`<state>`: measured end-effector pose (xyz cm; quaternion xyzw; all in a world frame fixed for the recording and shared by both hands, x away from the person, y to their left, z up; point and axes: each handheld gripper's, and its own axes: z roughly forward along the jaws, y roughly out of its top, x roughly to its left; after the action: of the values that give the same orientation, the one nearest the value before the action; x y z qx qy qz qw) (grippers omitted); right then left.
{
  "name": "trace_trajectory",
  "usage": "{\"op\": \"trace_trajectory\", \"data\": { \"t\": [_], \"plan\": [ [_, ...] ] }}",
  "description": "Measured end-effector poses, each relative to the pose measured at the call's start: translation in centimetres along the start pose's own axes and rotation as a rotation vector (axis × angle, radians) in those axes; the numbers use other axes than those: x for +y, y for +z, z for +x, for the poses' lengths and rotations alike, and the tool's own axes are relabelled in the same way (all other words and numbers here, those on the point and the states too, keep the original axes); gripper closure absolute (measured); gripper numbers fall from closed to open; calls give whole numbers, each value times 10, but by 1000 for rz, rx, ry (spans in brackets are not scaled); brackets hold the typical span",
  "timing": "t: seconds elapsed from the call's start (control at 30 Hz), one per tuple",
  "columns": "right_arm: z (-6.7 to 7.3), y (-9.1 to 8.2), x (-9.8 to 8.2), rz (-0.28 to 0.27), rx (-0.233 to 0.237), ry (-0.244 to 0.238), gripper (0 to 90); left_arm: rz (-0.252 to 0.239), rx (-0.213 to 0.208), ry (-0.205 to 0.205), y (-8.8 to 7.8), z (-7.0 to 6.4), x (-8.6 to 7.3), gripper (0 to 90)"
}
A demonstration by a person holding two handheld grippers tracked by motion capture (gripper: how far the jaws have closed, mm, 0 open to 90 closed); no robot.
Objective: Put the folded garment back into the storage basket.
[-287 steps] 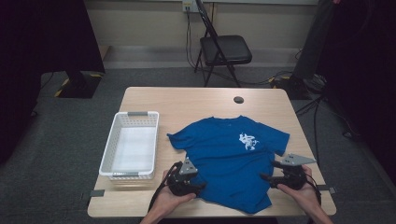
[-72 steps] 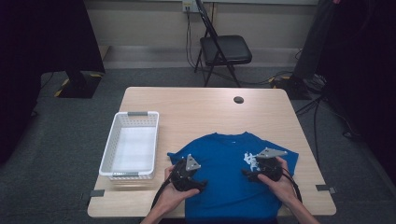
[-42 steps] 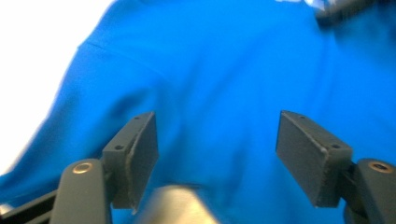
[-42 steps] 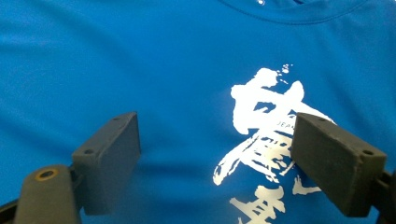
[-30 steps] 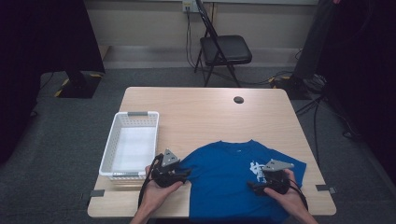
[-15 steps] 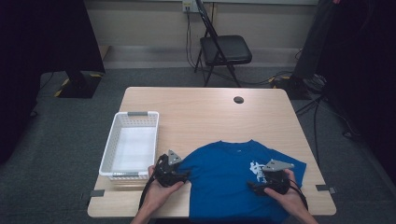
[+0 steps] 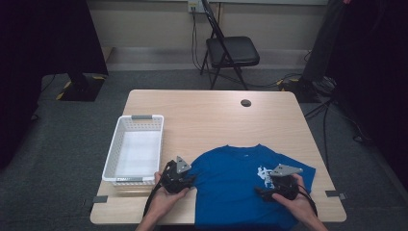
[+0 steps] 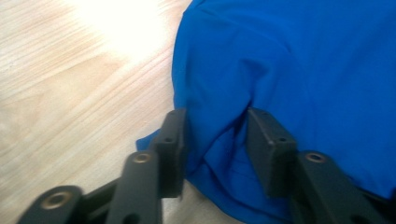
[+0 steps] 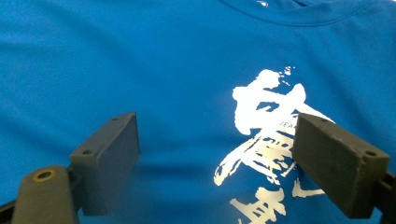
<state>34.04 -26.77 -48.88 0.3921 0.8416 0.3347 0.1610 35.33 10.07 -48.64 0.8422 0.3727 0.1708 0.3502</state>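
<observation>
A blue T-shirt (image 7: 231,178) with a white print (image 9: 266,140) lies flat at the table's near edge, collar pointing away from me. My left gripper (image 7: 186,181) is at the shirt's left edge. Its jaws have just been closing. A bunched fold of blue fabric (image 8: 215,135) now fills the gap, and both pads (image 8: 173,140) press on it. My right gripper (image 7: 265,188) rests over the right side of the shirt. Its jaws (image 9: 215,135) stand wide open above the print and nothing is pinched.
A white mesh basket (image 7: 139,117) stands to the left of the shirt, close to my left hand. The far half of the wooden table (image 7: 216,115) holds a small black disc (image 7: 246,102). A folding chair (image 7: 231,50) stands beyond the table.
The shirt was first pulled toward the near edge and straightened. In the last second my left gripper edged right onto the shirt's edge and its jaws closed on fabric. My right gripper stayed still.
</observation>
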Motion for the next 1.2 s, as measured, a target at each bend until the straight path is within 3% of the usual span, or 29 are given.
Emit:
{"op": "trace_trajectory", "data": {
  "t": [0.33, 0.47, 0.7, 0.9, 1.2],
  "plan": [
    [-1, -2, 2, -18, -4, 11, 145, 6, 13, -4, 0, 0, 1, 812],
    [-6, -7, 3, -50, -42, 32, 144, 12, -7, -11, -1, 2, 2, 844],
    [-18, -5, 0, -36, -93, 65, 144, -7, -41, -29, -4, 4, 2, 855],
    [-21, -1, -2, -11, -94, 80, 140, -46, -65, -54, -10, 6, 3, 856],
    [-21, -1, -2, -12, -90, 88, 135, -81, -85, -56, -16, 5, 6, 855]
  ]
}}
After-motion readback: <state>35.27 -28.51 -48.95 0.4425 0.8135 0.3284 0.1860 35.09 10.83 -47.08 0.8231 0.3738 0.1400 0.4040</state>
